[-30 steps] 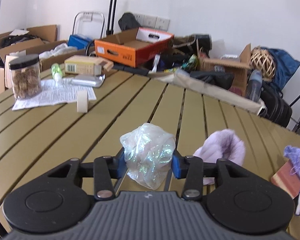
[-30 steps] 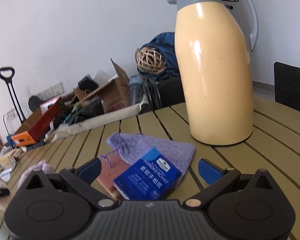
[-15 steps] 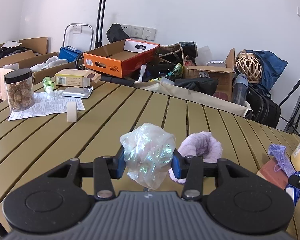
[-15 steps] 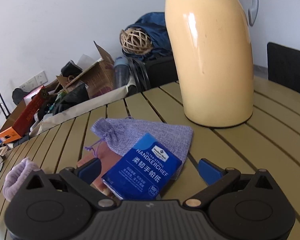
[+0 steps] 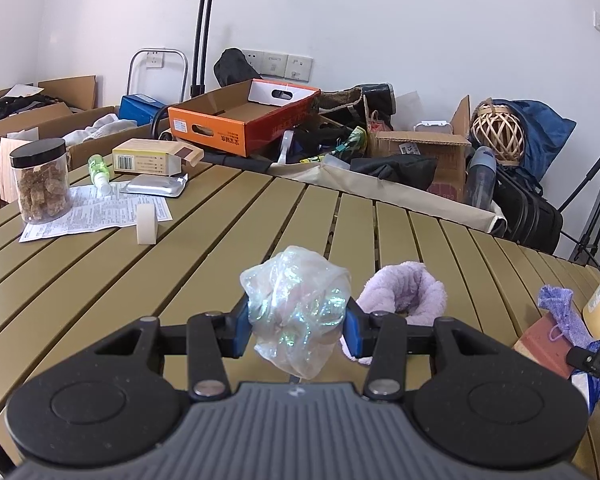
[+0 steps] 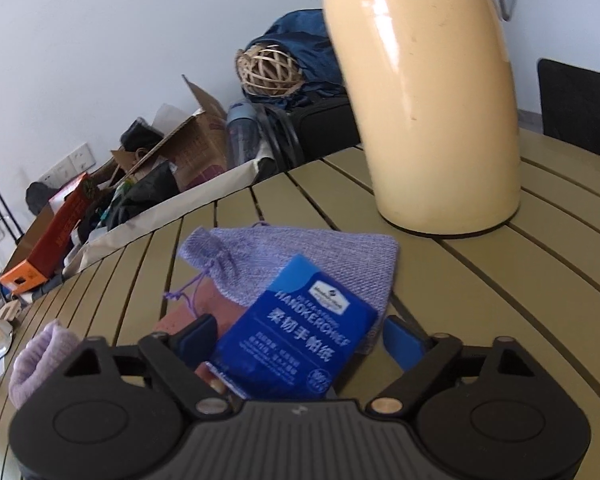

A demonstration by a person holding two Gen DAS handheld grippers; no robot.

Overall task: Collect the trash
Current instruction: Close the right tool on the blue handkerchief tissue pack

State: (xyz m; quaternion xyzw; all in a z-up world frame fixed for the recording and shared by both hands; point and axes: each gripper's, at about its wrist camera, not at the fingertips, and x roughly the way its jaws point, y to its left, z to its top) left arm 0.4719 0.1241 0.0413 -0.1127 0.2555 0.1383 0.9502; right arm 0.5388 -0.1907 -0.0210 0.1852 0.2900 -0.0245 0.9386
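My left gripper (image 5: 296, 322) is shut on a crumpled clear iridescent plastic wrapper (image 5: 298, 312) and holds it above the slatted olive table (image 5: 180, 264). My right gripper (image 6: 300, 334) is open, its blue fingers on either side of a blue handkerchief tissue pack (image 6: 296, 330). The pack lies on a purple drawstring pouch (image 6: 300, 256) and a reddish-brown block (image 6: 188, 312). I cannot tell if the fingers touch the pack. The pouch also shows at the right edge of the left wrist view (image 5: 560, 312).
A lilac fuzzy roll (image 5: 408, 294) lies just right of the wrapper. A tall cream thermos jug (image 6: 428, 96) stands behind the pouch. At the far left are a jar (image 5: 42, 180), a paper sheet (image 5: 96, 212), a tape roll (image 5: 146, 223), a foil pack (image 5: 156, 189). Boxes (image 5: 244, 120) crowd beyond the table.
My left gripper has lifted and drawn back with the wrapper. My right gripper has moved forward and down, so the tissue pack now sits between its fingers, which have narrowed somewhat.
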